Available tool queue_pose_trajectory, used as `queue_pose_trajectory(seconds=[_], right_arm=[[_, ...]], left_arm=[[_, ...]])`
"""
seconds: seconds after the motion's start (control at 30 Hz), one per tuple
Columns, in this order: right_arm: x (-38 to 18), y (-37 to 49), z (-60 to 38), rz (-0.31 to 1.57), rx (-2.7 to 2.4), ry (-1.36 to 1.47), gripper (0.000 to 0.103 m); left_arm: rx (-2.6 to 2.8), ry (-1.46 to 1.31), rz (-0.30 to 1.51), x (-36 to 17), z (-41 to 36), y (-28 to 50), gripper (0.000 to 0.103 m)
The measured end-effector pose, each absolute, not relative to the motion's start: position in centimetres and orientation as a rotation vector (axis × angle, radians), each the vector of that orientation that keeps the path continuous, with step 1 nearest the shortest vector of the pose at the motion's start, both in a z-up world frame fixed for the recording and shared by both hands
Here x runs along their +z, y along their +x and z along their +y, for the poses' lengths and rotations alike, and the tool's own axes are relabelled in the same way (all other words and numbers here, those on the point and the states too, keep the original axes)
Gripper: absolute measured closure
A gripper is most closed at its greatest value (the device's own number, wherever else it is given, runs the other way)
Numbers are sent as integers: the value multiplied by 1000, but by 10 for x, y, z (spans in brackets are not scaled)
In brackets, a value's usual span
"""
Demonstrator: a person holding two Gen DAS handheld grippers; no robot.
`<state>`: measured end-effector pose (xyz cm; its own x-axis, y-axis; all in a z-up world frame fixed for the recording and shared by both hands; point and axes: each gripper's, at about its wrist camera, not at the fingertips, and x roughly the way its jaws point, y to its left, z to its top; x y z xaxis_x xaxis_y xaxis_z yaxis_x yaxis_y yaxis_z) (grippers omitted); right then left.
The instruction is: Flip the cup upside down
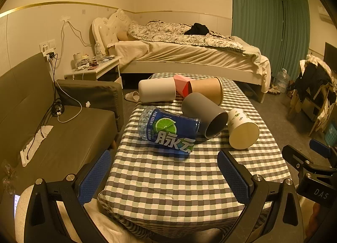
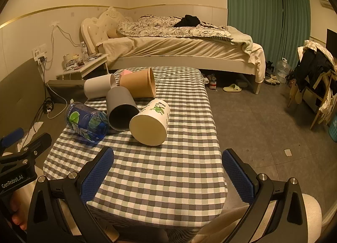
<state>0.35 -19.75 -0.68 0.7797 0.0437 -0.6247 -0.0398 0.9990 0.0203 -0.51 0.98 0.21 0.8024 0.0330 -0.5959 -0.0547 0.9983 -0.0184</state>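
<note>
Several cups lie on their sides on the checked table (image 1: 168,179) (image 2: 160,179). A white paper cup with green print (image 1: 242,129) (image 2: 150,121) lies nearest, its base toward me. A grey cup (image 1: 204,114) (image 2: 121,109), a white cup (image 1: 157,90) (image 2: 99,88) and a brown paper cup (image 1: 207,90) (image 2: 138,86) lie behind. My left gripper (image 1: 164,171) is open and empty above the table's near end. My right gripper (image 2: 168,169) is open and empty near the front edge.
A blue cut plastic bottle (image 1: 168,129) (image 2: 86,121) lies left of the grey cup. A pink box (image 1: 182,85) sits behind the cups. A sofa (image 1: 52,116) stands left, a bed (image 1: 189,53) behind, bare floor (image 2: 263,127) to the right.
</note>
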Motion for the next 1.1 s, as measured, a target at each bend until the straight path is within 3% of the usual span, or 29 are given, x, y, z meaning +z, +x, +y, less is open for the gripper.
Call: queue_pose_trajectory(seconds=[1.1], right_arm=[[-11,3,-195,700,63,-4,0]], left_arm=[[58,-27,666,-4,18,-6,0]])
